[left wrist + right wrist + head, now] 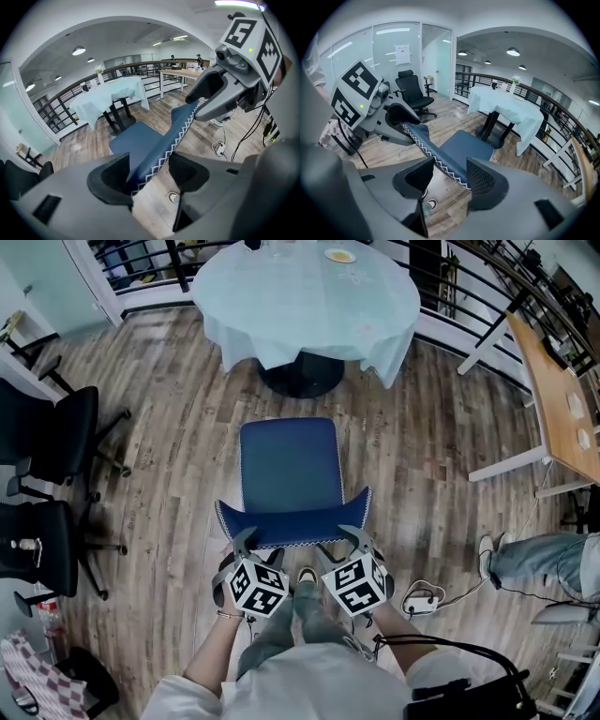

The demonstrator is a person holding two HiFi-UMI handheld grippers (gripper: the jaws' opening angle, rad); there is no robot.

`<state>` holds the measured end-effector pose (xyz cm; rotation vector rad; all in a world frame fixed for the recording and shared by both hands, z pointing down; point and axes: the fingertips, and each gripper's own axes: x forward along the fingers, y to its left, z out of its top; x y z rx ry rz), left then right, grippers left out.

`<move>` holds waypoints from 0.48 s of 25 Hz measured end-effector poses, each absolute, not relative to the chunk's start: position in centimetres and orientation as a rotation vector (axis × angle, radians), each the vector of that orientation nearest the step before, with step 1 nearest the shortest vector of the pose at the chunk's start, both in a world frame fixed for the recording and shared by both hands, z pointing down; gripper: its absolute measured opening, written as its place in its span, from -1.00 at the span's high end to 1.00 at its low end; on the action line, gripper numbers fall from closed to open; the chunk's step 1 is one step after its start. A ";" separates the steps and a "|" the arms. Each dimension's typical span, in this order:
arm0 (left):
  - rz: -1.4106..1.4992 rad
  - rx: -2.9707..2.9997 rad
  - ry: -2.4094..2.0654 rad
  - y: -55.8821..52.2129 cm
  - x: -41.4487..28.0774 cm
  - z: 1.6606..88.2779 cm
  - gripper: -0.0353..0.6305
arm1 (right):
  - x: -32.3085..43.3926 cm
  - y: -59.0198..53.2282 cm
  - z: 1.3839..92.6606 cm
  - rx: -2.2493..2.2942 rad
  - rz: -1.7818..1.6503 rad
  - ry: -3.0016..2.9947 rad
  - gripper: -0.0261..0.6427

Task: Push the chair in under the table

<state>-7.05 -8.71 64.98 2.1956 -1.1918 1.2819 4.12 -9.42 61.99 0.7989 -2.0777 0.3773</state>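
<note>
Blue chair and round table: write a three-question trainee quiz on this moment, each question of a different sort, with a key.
1. True or false: the blue chair already has its seat under the table.
2. Pick one: between its jaws, the left gripper has A. nothing, B. the chair's backrest, C. a cup.
3. Fill in: the right gripper holds the backrest at its ____ edge.

Key: 1 false, bare floor shows between chair and table; 2 B; 3 top.
</note>
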 end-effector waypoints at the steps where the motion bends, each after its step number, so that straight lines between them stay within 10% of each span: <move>1: 1.283 2.190 -1.190 -8.8 -7.0 65.0 0.10 | 4.2 -9.5 62.0 0.794 0.383 -2.078 0.25; 12: 1.280 2.192 -1.209 -10.1 -7.3 64.8 0.10 | 3.9 -10.8 61.9 0.783 0.392 -2.089 0.25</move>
